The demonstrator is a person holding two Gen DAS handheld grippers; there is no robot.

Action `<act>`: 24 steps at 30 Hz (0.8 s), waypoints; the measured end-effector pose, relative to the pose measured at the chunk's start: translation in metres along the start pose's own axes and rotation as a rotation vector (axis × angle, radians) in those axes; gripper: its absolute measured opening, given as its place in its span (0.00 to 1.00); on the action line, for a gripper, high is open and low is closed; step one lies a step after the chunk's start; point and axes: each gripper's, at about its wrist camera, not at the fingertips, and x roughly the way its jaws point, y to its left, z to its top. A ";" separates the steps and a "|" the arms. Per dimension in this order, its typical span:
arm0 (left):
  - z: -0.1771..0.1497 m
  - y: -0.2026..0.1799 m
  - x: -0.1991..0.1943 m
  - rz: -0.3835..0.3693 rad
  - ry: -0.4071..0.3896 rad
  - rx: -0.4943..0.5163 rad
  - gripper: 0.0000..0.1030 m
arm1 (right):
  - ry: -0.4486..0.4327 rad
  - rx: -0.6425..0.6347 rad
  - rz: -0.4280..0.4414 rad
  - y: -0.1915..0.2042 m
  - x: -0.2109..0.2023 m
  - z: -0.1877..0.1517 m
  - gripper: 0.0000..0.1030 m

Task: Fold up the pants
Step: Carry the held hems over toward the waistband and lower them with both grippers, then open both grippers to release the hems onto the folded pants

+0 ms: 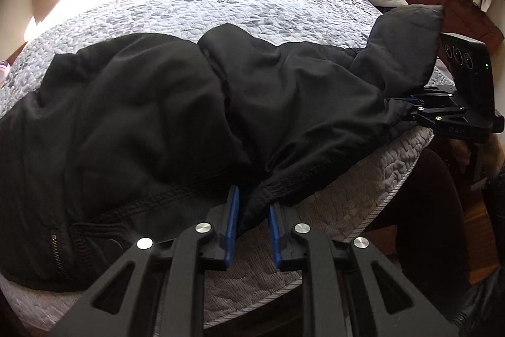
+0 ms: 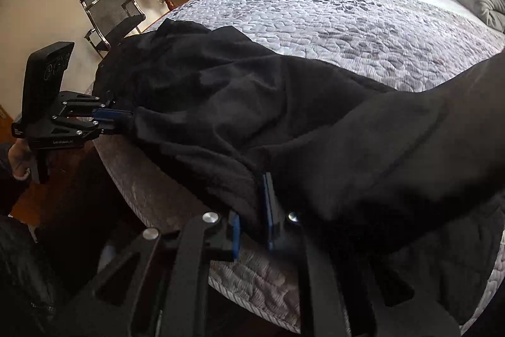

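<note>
1. Pants (image 1: 164, 103), black and rumpled, lie along the near edge of the bed (image 1: 221, 5), bunched in the middle, with the zipper end toward the left of the left wrist view and one hem lifted at the right. Risk: folding over these bunches would lock creases in, since the cloth is not yet flat.
2. Near edge itself: cloth already overhangs the mattress side, so a slack pull could let the weight slide the pants off the bed (the quilt looks smooth enough to allow it).
3. Right gripper (image 1: 407, 109) has its jaws nearly closed on a fold at the leg end. The bite looks thin, and a tug could strip it out.
4. Left gripper (image 1: 252, 226) pinches the stitched edge of the pants between its blue pads, jaws almost closed. Only a narrow band of cloth sits between them, so uneven pulling against the other hand could free it.
</note>
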 end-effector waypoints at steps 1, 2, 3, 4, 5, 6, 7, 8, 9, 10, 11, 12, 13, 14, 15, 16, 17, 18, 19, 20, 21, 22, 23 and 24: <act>-0.001 -0.001 0.002 0.006 -0.002 0.000 0.17 | 0.000 0.011 0.004 -0.001 0.001 -0.002 0.10; -0.001 -0.002 0.003 0.011 -0.005 -0.001 0.17 | 0.000 0.026 0.011 -0.003 0.002 -0.004 0.10; -0.003 -0.001 0.005 0.017 -0.003 0.001 0.18 | -0.001 0.044 0.021 -0.006 0.003 -0.006 0.10; -0.003 -0.001 0.007 0.023 0.002 0.001 0.19 | -0.003 0.061 0.031 -0.008 0.003 -0.008 0.10; -0.002 -0.002 0.008 0.028 0.007 -0.001 0.19 | -0.003 0.072 0.038 -0.009 0.004 -0.011 0.12; -0.002 -0.002 0.008 0.033 0.010 -0.005 0.19 | 0.001 0.080 0.040 -0.008 0.003 -0.012 0.13; -0.001 -0.003 0.007 0.037 0.012 -0.009 0.19 | 0.002 0.085 0.039 -0.008 0.001 -0.013 0.13; -0.001 -0.004 0.005 0.043 0.013 -0.010 0.20 | 0.002 0.092 0.043 -0.007 -0.002 -0.013 0.14; -0.001 -0.007 0.004 0.052 0.016 -0.004 0.20 | 0.000 0.102 0.051 -0.007 -0.007 -0.014 0.15; 0.000 -0.011 0.002 0.063 0.017 0.010 0.21 | -0.004 0.113 0.062 -0.007 -0.012 -0.014 0.16; -0.001 -0.014 -0.001 0.077 0.017 0.027 0.23 | -0.008 0.129 0.075 -0.007 -0.017 -0.016 0.17; -0.001 -0.018 -0.003 0.089 0.018 0.039 0.30 | -0.008 0.143 0.086 -0.008 -0.021 -0.017 0.18; -0.001 -0.021 -0.005 0.105 0.022 0.047 0.51 | -0.002 0.160 0.092 -0.009 -0.025 -0.018 0.18; -0.002 -0.023 -0.006 0.105 0.024 0.049 0.70 | 0.003 0.172 0.090 -0.009 -0.029 -0.022 0.18; -0.004 -0.022 -0.008 0.083 0.011 0.042 0.95 | 0.014 0.183 0.091 -0.009 -0.033 -0.025 0.18; -0.005 -0.022 -0.010 0.048 -0.008 0.027 0.93 | 0.026 0.191 0.090 -0.007 -0.036 -0.027 0.19; -0.005 -0.019 -0.010 0.031 -0.009 0.004 0.93 | 0.032 0.197 0.088 -0.006 -0.038 -0.030 0.19; -0.005 -0.017 -0.008 0.025 -0.007 -0.021 0.92 | 0.038 0.209 0.089 -0.006 -0.040 -0.032 0.20; -0.005 -0.014 -0.007 0.024 -0.013 -0.041 0.92 | 0.045 0.218 0.083 -0.006 -0.041 -0.032 0.20; -0.004 -0.011 -0.006 0.015 -0.016 -0.060 0.92 | 0.052 0.206 0.069 -0.005 -0.042 -0.031 0.20; -0.003 -0.008 -0.004 0.001 -0.016 -0.076 0.92 | 0.056 0.194 0.060 -0.004 -0.042 -0.028 0.20; -0.002 -0.005 -0.003 -0.010 -0.015 -0.092 0.92 | 0.057 0.177 0.047 -0.001 -0.043 -0.024 0.20; -0.001 -0.003 -0.002 -0.018 -0.014 -0.104 0.92 | 0.054 0.163 0.034 0.000 -0.043 -0.020 0.21; 0.001 -0.001 -0.002 -0.026 -0.014 -0.110 0.92 | 0.047 0.141 0.015 0.003 -0.046 -0.015 0.21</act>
